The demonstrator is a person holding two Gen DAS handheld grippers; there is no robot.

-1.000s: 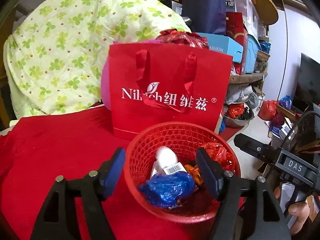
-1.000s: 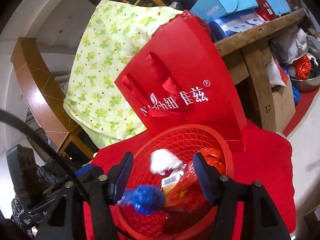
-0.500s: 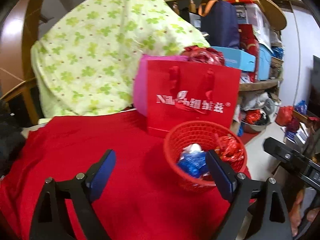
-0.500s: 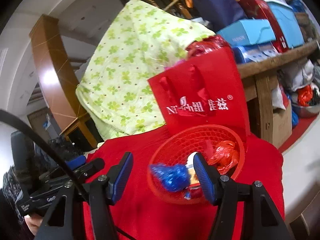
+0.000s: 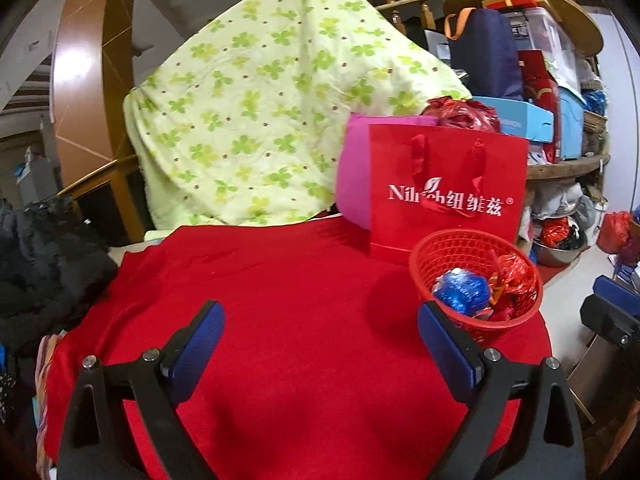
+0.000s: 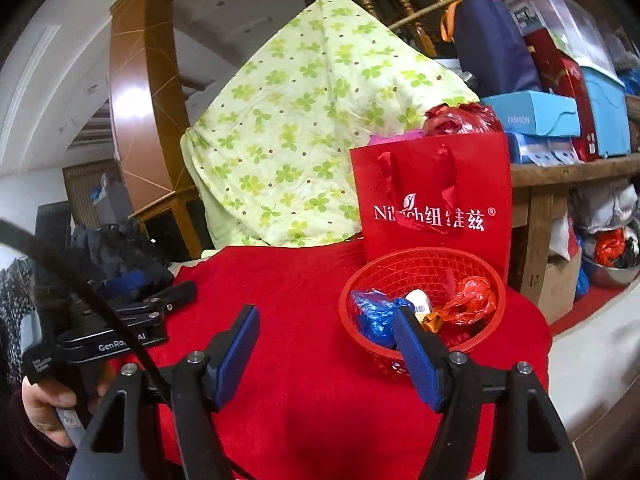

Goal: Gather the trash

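Surface: a tabletop (image 5: 304, 320) draped in red cloth, in a cluttered room with stacked boxes and a wooden stair rail behind.
Left claw (image 5: 320, 344): blue-padded jaws spread wide and opening over bare red cloth; nothing between them.
Right claw (image 6: 326, 354): jaws parted and opening, nothing gripped; its right pad overlaps the basket's near rim in the right wrist view.
Basket (image 5: 448, 248): red mesh, standing on the tabletop's right side, just in front of the gift bag.
Trash: inside the basket lie a crumpled blue wrapper (image 6: 374, 314), a red wrapper (image 6: 470, 304) and a white item with a barcode label (image 6: 418, 302).
Gift bag (image 6: 432, 208): red, upright, ribbon handles, white print "Ni…ch" with Chinese characters and an ® mark; the handle covers the middle letters.
Blue box (image 6: 532, 116): on the shelf behind, marked "FASHION".
Quilt (image 5: 260, 120): pale green clover print, heaped behind the tabletop.
Right wrist view only: the left gripper's body lettered "GenRo… AI", a hand (image 6: 44, 404) holding it, the barcode.
Left wrist view only: a pink bag (image 5: 354, 172) behind the gift bag.
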